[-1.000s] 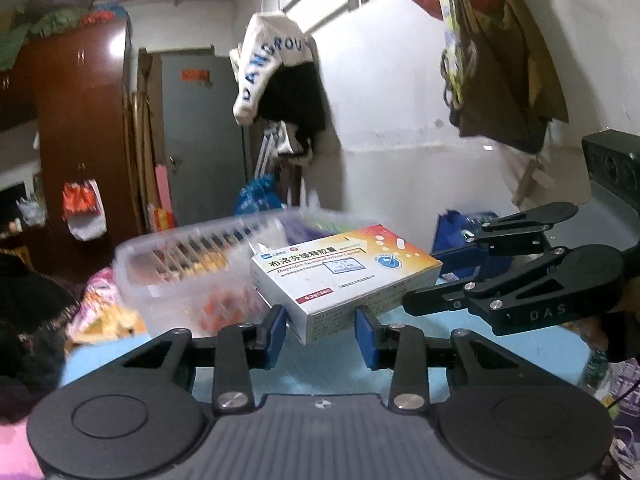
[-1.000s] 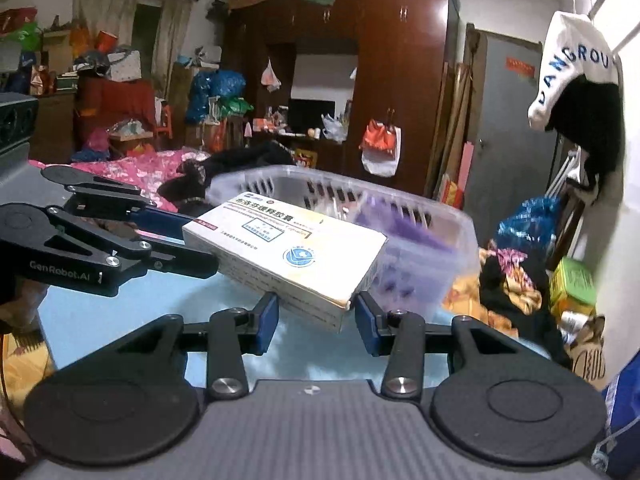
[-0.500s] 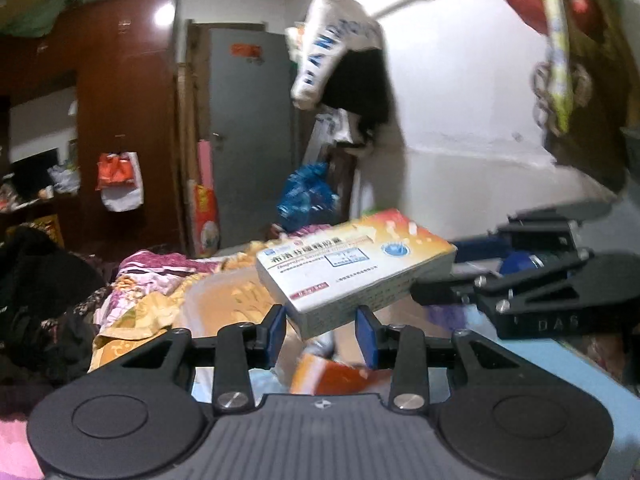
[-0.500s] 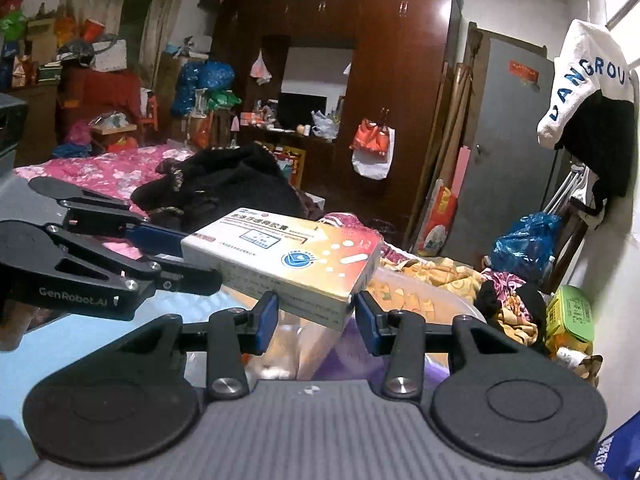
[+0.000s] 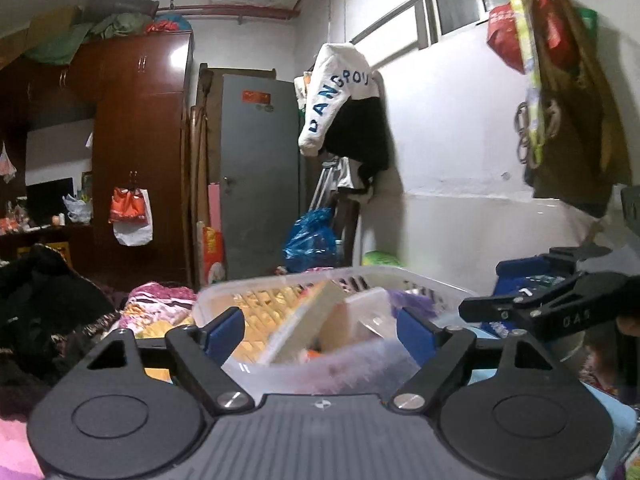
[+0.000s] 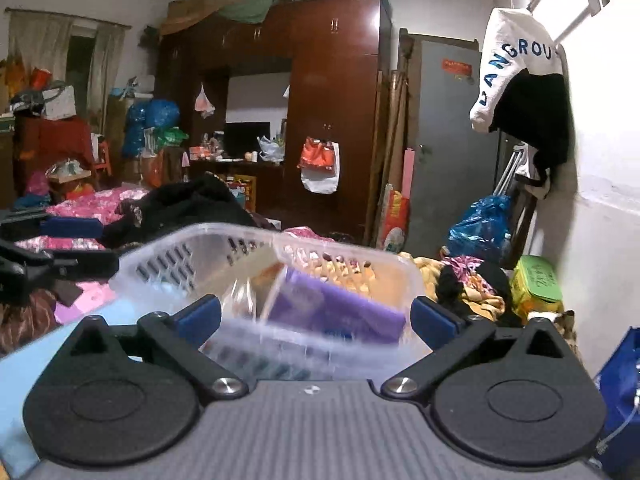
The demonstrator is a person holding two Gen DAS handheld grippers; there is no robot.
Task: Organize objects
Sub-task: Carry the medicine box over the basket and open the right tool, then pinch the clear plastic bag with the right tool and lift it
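Observation:
A clear plastic basket point(image 5: 424, 280) point(image 6: 188, 240) stands just ahead of both grippers on a light blue surface. The white and orange medicine box point(image 5: 304, 316) lies tilted inside it, blurred. A purple packet point(image 6: 332, 308) lies in the basket too. My left gripper point(image 5: 320, 328) is open and empty, its blue pads either side of the basket's near wall. My right gripper point(image 6: 316, 316) is open and empty, also at the basket's near wall. Each gripper shows in the other's view: the right one point(image 5: 560, 312), the left one point(image 6: 52, 248).
A dark wood wardrobe point(image 6: 332, 92) and a grey door point(image 5: 260, 168) stand behind. Clothes and bedding point(image 6: 192, 204) lie piled to the left. Bags point(image 5: 568, 80) hang on the white wall at right. A blue plastic bag point(image 5: 312, 236) sits by the wall.
Both grippers were shut on the medicine box and carried it over the basket. Both have opened and the box now lies in the basket.

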